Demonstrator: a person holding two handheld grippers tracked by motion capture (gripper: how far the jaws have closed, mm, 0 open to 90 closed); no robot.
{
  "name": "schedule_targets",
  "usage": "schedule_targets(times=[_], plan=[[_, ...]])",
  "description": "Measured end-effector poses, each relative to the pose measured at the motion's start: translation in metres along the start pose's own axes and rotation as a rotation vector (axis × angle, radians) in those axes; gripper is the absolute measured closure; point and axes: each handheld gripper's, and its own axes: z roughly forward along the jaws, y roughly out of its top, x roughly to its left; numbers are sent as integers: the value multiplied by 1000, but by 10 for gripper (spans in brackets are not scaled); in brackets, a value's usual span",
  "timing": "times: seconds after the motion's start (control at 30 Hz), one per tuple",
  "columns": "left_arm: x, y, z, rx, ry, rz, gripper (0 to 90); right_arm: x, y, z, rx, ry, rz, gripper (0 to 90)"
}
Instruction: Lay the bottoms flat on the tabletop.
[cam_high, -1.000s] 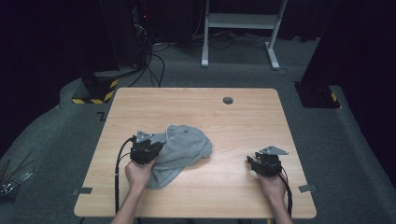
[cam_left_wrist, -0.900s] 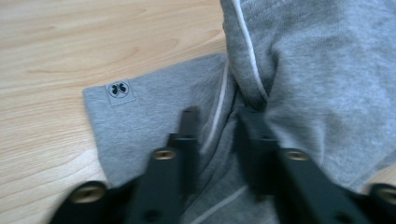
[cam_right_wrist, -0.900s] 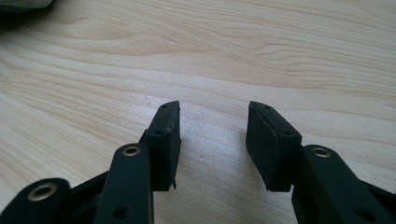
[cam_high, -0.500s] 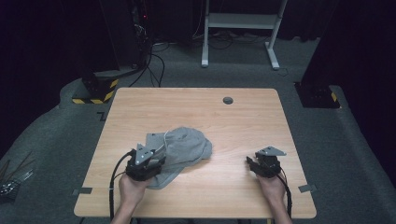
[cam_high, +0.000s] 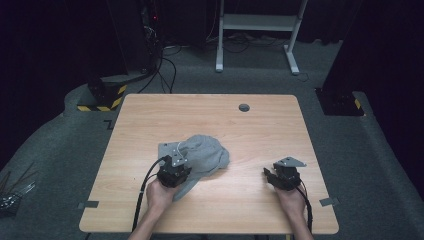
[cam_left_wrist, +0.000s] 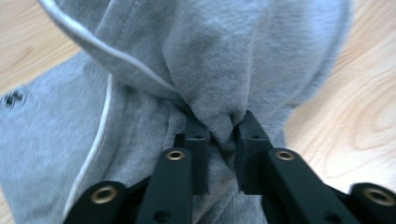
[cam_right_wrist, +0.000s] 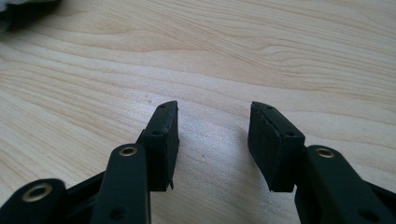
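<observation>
A crumpled grey garment (cam_high: 206, 151) with a white drawstring lies left of centre on the wooden table (cam_high: 200, 115). My left gripper (cam_high: 179, 170) sits at the garment's near edge. In the left gripper view the left gripper (cam_left_wrist: 223, 135) has just been closing, and its pads now pinch a bunched fold of the grey garment (cam_left_wrist: 233, 56). My right gripper (cam_high: 268, 175) rests low over bare wood at the right, well apart from the cloth. Seen from the right gripper view, the right gripper (cam_right_wrist: 213, 135) is open with nothing between its jaws.
A round cable hole (cam_high: 244, 107) is set in the table's far side. Tape tabs (cam_high: 327, 202) mark the near corners. On the floor behind stand a white desk frame (cam_high: 255, 30) and a black-and-yellow striped base (cam_high: 102, 102).
The left gripper has drawn back toward the near edge, then shifted right along the garment and closed on a fold. The right gripper has stayed put.
</observation>
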Motion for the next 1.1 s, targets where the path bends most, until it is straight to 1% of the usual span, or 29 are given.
schedule_targets(times=[0.03,0.07,0.1,0.17,0.23,0.27,0.3,0.33,0.37,0.4,0.43,0.5,0.53,0.57,0.6,0.63,0.7,0.8,0.87,0.97,1.03,1.1], plan=[[-4,4,-3,-14,-24,4,803,0,0,0,0,0,-1,532],[-4,4,-3,-14,-24,4,807,0,0,0,0,0,-1,532],[-12,13,-10,-55,-70,10,808,0,0,0,0,-1,-1,532],[-18,25,-21,-116,-123,1,810,0,0,0,0,-1,-2,532],[-20,36,-32,-173,-158,-13,810,0,0,0,0,-1,-3,532],[-20,40,-36,-197,-164,-26,810,0,0,0,0,0,-3,532],[-17,42,-39,-212,-156,-35,809,0,0,0,0,0,-4,532],[-13,43,-39,-218,-139,-52,808,0,0,0,0,3,-5,532],[-6,42,-37,-221,-144,-92,807,0,0,0,0,4,-6,532],[-6,42,-37,-221,-144,-92,807,0,0,0,0,4,-5,532],[12,34,-31,-219,-159,-201,805,1,0,0,1,5,-3,532],[27,23,-23,-187,-123,-256,803,1,0,0,2,11,-5,543],[32,17,-20,-169,-107,-271,803,1,0,-1,0,21,-6,560],[36,11,-18,-157,-95,-281,801,1,0,-1,-4,53,8,585],[36,11,-18,-157,-95,-281,799,1,0,-1,-4,53,8,585],[40,5,-14,-133,-84,-294,798,7,2,0,-1,106,-12,628],[41,3,-11,-115,-70,-289,794,19,7,-1,2,156,-55,644],[43,2,-7,-96,-45,-269,792,39,19,-1,-17,234,-105,654],[42,1,-3,-85,-30,-262,791,52,26,3,-20,262,-144,654],[40,1,0,-78,-17,-244,789,70,35,16,1,300,-179,645],[39,1,1,-77,-13,-239,787,81,40,24,5,332,-185,626],[40,1,2,-73,-10,-237,785,93,44,31,10,351,-196,605]])
